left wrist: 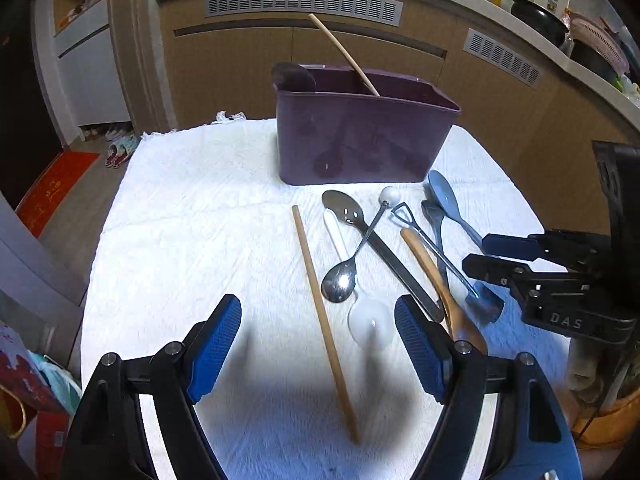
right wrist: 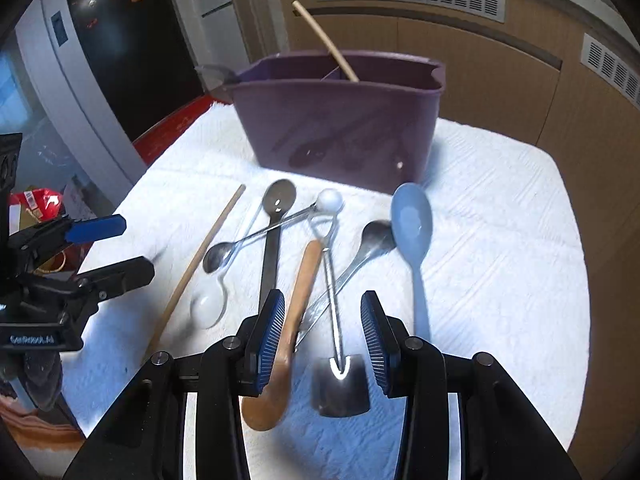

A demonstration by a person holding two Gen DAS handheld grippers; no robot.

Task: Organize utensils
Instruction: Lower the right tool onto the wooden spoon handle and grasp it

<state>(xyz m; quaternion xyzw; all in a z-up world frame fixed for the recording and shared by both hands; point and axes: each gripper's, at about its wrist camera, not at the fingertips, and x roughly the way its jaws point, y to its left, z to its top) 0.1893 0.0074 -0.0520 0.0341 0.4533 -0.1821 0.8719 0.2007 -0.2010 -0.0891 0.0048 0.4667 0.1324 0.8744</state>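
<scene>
A purple caddy [left wrist: 360,140] stands at the back of the white towel [left wrist: 200,220], with one chopstick [left wrist: 344,54] leaning out of it. My left gripper [left wrist: 318,308] hovers open, its jaws wide on either side of a loose wooden chopstick [left wrist: 324,320]. Right of the chopstick lie a white plastic spoon [left wrist: 370,322], a small steel spoon [left wrist: 340,280] and a long slotted spoon [left wrist: 348,208]. My right gripper [right wrist: 322,304] is open above a wooden spoon [right wrist: 300,300] and a shovel-shaped metal spoon [right wrist: 340,384]. A blue spoon [right wrist: 412,224] lies just right of it.
Brown cabinet fronts [left wrist: 240,68] rise behind the table. The towel-covered table drops off at its left edge [left wrist: 100,240] to the floor, where a red mat [left wrist: 52,188] lies. Bags [left wrist: 28,380] sit low at the left. The right gripper [left wrist: 476,252] shows at the right.
</scene>
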